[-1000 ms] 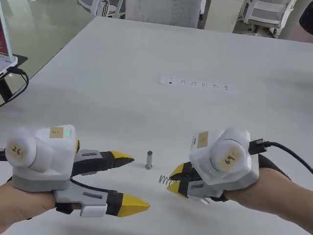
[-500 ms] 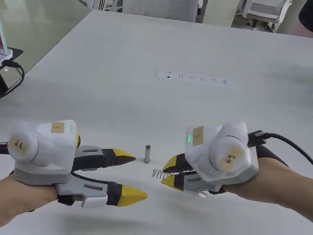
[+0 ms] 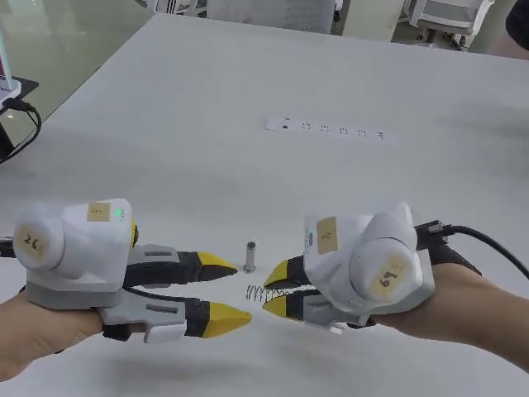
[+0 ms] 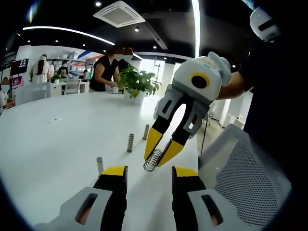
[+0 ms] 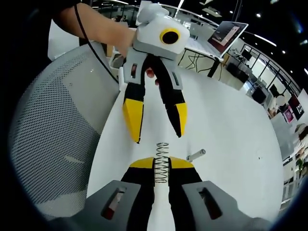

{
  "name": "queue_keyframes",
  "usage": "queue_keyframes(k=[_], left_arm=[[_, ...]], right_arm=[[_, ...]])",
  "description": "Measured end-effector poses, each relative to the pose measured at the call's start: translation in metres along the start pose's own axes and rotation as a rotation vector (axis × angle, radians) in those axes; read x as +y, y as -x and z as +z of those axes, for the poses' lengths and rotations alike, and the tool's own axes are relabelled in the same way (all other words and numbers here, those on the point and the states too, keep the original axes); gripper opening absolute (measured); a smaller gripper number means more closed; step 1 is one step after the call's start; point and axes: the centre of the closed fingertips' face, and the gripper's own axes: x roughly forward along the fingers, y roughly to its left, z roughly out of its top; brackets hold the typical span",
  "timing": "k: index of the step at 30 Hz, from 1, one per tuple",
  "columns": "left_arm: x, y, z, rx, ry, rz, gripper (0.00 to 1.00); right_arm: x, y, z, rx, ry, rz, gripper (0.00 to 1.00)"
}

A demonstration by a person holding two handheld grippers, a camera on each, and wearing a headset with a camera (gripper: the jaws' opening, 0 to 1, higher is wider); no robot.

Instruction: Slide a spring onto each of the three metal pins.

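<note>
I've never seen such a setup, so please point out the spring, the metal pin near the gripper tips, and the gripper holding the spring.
spring (image 5: 162, 163), right gripper view, its middle coils.
pin (image 3: 250, 256), head view, mid-shaft.
right gripper (image 4: 155, 160), left gripper view, between its fingertips.

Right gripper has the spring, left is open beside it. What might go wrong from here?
The spring is pinched at one end by the right gripper, the rest sticking out free, so it may bend or flick away when pressed onto the bare pin. That pin stands close beside both grippers' tips; the open left gripper might knock it over.
</note>
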Motion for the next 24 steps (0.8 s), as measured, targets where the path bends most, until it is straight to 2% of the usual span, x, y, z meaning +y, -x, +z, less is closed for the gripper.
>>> queue_keyframes(k=[6, 15, 24], left_arm=[[-0.002, -0.003, 0.005, -0.013, -0.007, -0.012, 0.26], [-0.008, -0.008, 0.007, -0.021, -0.06, -0.044, 0.18], [-0.006, -0.007, 0.01, -0.033, -0.055, -0.045, 0.11]], right_arm=[[0.001, 0.003, 0.003, -0.007, 0.012, 0.003, 0.07], [0.004, 0.005, 0.007, -0.027, 0.025, 0.009, 0.07], [0.003, 0.007, 0.011, -0.04, 0.034, 0.007, 0.07]])
